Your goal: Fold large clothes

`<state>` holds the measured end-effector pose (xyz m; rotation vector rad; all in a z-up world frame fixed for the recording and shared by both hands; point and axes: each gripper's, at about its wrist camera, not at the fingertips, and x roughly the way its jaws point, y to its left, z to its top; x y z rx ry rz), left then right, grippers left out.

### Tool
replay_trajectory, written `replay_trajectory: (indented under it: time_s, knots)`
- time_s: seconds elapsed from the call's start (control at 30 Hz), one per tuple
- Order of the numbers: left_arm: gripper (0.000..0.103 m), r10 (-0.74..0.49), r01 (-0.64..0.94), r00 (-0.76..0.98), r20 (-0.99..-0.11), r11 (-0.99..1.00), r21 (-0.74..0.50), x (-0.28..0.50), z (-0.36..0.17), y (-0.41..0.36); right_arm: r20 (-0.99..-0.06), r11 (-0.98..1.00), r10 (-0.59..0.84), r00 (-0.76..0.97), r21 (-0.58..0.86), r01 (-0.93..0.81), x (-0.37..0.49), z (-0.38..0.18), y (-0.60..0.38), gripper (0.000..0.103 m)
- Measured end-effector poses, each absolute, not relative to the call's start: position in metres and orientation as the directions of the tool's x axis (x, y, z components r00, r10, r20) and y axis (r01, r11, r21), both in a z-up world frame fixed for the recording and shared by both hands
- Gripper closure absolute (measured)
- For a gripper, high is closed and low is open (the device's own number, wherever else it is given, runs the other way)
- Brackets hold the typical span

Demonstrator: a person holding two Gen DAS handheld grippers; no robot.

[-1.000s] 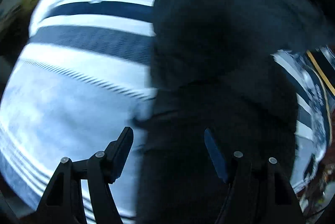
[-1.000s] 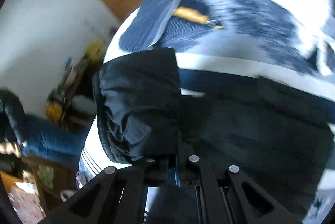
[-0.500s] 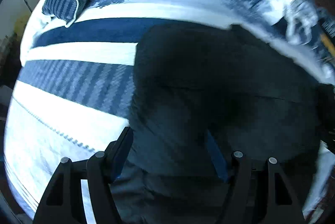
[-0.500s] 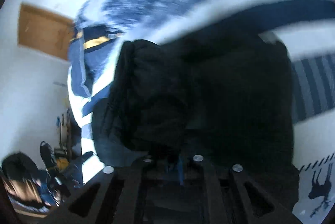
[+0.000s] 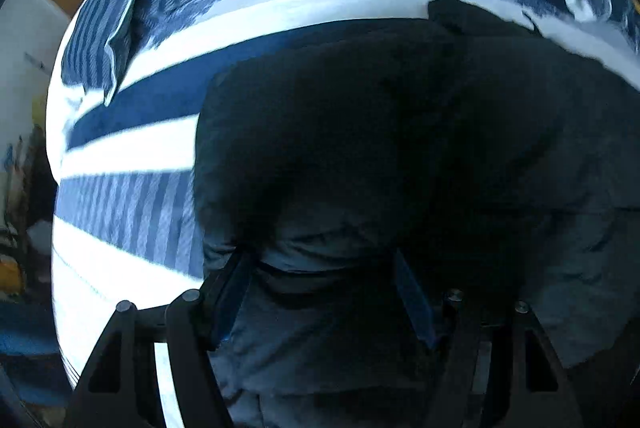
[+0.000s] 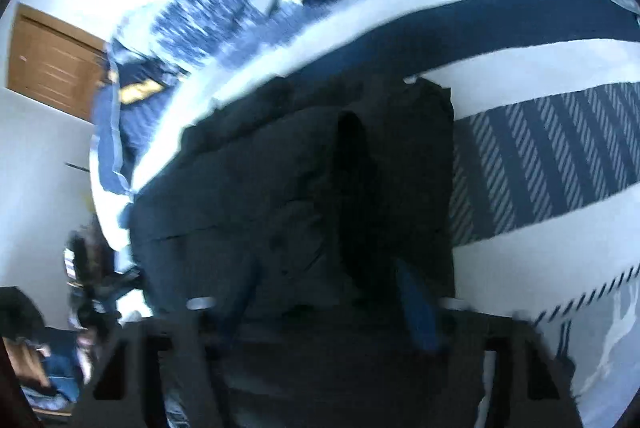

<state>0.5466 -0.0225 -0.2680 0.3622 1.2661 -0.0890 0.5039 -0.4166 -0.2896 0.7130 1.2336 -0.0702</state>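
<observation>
I can't make out the dark garment's (image 5: 380, 147) folds; at 9 o'clock, floor clutter (image 6: 92, 268) blurs.

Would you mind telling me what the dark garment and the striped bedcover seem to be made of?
Garment: probably padded synthetic, matte dark; it puffs and creases softly, though blur leaves this open.
Bedcover: likely woven cotton, matte, with printed blue-and-white stripes.

left gripper (image 5: 320, 292): fingers spread apart, dark fabric between them | dark garment (image 5: 400, 147): bunched, lying on bed | bed (image 5: 132, 147): blue-and-white striped cover | pillow (image 5: 108, 15): striped, far left
</observation>
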Motion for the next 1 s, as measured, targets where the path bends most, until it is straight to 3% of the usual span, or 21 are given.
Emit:
replay_trajectory:
  time_s: [0.1, 0.17, 0.2, 0.23, 0.27, 0.3, 0.47, 0.67, 0.8, 1.0]
  knots:
    - [0.032, 0.055, 0.245, 0.301, -0.952, 0.96, 0.133, 0.536, -0.251, -0.008, -0.948, 0.871, 0.172, 0.267, 0.273, 0.407, 0.503, -0.308, -0.4, 0.08]
    - [0.032, -0.052, 0.21, 0.347, -0.936, 0.977, 0.024, 0.504, -0.212, 0.028, -0.946, 0.875, 0.138, 0.294, 0.256, 0.41, 0.492, -0.296, -0.394, 0.076]
    - [0.032, -0.051, 0.202, 0.374, -0.926, 0.979, 0.028, 0.486, -0.197, 0.044, -0.931, 0.875, 0.125, 0.344, 0.267, 0.404, 0.479, -0.281, -0.392, 0.073]
    - [0.032, -0.034, 0.193, 0.402, -0.915, 0.98, 0.049, 0.467, -0.184, 0.058, -0.908, 0.875, 0.121, 0.401, 0.288, 0.389, 0.46, -0.264, -0.388, 0.056]
    - [0.032, -0.007, 0.179, 0.435, -0.901, 0.981, 0.079, 0.439, -0.168, 0.077, -0.886, 0.873, 0.132, 0.444, 0.316, 0.371, 0.439, -0.25, -0.384, 0.022]
    - [0.031, 0.004, 0.174, 0.442, -0.897, 0.981, 0.09, 0.422, -0.161, 0.087, -0.866, 0.866, 0.148, 0.478, 0.347, 0.36, 0.423, -0.24, -0.379, 0.011]
    - [0.028, 0.011, 0.125, 0.446, -0.895, 0.989, 0.075, 0.278, -0.14, 0.157, -0.83, 0.841, 0.297, 0.472, 0.461, 0.281, 0.307, -0.224, -0.335, 0.011]
    - [0.028, -0.033, 0.038, 0.393, -0.919, 0.999, -0.02, 0.188, -0.202, 0.195, -0.815, 0.814, 0.358, 0.457, 0.512, 0.275, 0.196, -0.236, -0.303, 0.011]
    - [0.028, -0.044, 0.004, 0.297, -0.954, 0.999, -0.045, 0.174, -0.255, 0.202, -0.82, 0.785, 0.353, 0.45, 0.521, 0.334, 0.149, -0.266, -0.302, 0.012]
    - [0.028, -0.062, 0.007, 0.196, -0.979, 0.998, -0.062, 0.168, -0.28, 0.196, -0.874, 0.849, 0.298, 0.383, 0.426, 0.312, 0.131, -0.292, -0.274, 0.016]
